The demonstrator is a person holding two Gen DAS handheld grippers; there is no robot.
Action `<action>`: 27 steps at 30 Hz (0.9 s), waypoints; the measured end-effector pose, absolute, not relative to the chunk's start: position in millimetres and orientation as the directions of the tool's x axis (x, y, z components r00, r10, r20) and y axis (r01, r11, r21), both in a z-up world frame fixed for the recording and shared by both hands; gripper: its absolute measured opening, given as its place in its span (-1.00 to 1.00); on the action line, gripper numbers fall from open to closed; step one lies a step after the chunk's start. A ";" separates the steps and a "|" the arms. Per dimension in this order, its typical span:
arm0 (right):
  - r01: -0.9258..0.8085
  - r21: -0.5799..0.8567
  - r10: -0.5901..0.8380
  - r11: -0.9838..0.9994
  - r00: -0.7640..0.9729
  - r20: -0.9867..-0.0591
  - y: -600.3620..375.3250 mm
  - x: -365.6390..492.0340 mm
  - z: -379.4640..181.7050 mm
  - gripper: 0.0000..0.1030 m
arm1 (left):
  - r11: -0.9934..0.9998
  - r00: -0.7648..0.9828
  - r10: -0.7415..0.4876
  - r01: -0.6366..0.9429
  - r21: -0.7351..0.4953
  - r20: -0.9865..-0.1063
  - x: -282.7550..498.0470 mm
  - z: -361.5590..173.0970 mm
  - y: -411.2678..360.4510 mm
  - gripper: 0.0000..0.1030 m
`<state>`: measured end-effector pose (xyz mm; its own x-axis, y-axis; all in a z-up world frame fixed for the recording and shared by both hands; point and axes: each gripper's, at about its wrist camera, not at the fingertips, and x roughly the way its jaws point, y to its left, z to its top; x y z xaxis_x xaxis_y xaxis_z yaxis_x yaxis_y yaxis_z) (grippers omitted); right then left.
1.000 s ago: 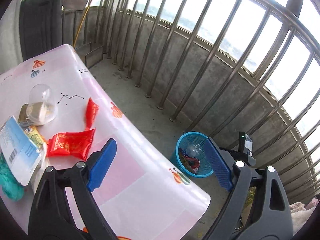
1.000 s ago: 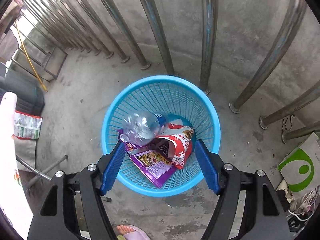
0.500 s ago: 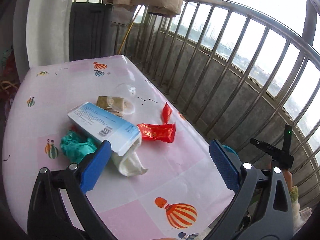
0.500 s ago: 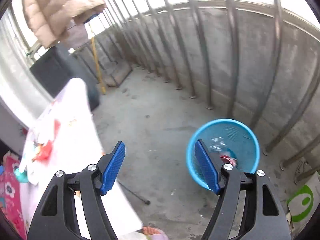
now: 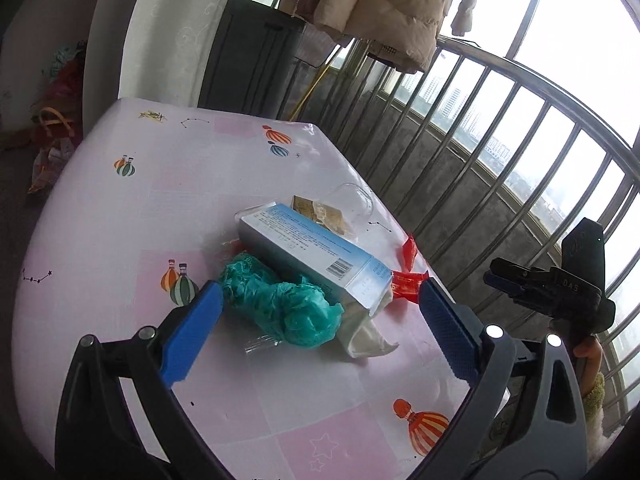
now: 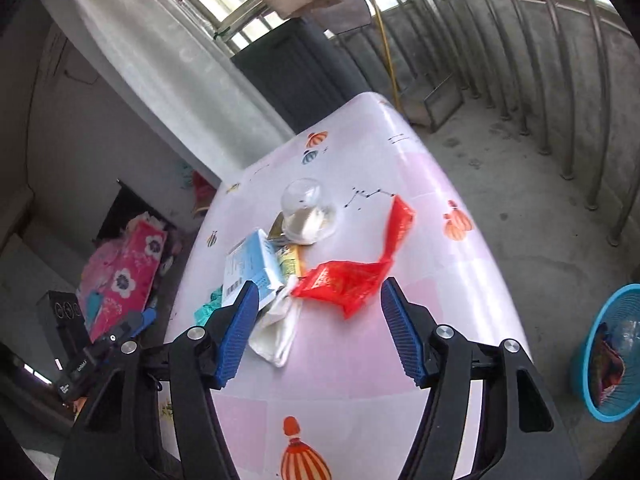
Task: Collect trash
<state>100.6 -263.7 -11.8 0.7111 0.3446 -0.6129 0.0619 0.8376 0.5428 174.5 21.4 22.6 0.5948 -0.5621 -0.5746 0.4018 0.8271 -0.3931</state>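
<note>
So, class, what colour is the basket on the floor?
The basket is bright blue, clearest in the right wrist view.

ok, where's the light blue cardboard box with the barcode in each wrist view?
Left wrist: light blue cardboard box at centre, lying across the crumpled teal plastic bag.
Right wrist: left of centre, above the left finger.
Shared landmark: clear plastic dome cup just beyond it.

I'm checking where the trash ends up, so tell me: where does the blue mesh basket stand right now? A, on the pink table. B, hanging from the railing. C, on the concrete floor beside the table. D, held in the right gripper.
C: the right wrist view shows the blue mesh basket down on the concrete floor, off the table edge.
</note>
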 end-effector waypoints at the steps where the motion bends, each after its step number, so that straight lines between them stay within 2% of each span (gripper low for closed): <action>1: 0.055 0.552 0.362 0.832 0.700 -0.616 -259.6 108.0 -13.8 0.15 | 0.823 0.593 -0.567 0.399 -0.404 -0.571 177.3 19.8 24.9 0.81; 3: 0.045 0.577 0.400 0.815 0.677 -0.618 -250.4 124.0 -18.1 0.13 | 0.817 0.584 -0.576 0.386 -0.428 -0.572 183.9 13.2 30.3 0.59; 10: 0.027 0.600 0.480 0.800 0.571 -0.666 -212.1 192.4 -37.9 0.13 | 0.819 0.537 -0.553 0.207 -0.535 -0.637 224.1 -29.0 51.3 0.11; 15: 0.072 0.556 0.435 0.828 0.543 -0.718 -200.6 228.9 -50.1 0.13 | 0.794 0.486 -0.568 0.109 -0.598 -0.664 247.7 -56.3 60.2 -0.21; 20: 0.075 0.530 0.378 0.845 0.616 -0.691 -211.8 239.8 -26.6 0.13 | 0.776 0.497 -0.578 0.090 -0.625 -0.647 257.9 -57.4 67.2 -0.27; 23: 0.105 0.460 0.288 0.882 0.653 -0.700 -219.9 261.3 -16.6 0.30 | 0.773 0.506 -0.575 0.079 -0.629 -0.643 267.8 -56.5 68.5 -0.27; 27: 0.115 0.470 0.316 0.875 0.599 -0.736 -229.8 311.5 -33.3 0.37 | 0.771 0.504 -0.571 0.057 -0.634 -0.648 281.4 -59.7 63.8 -0.28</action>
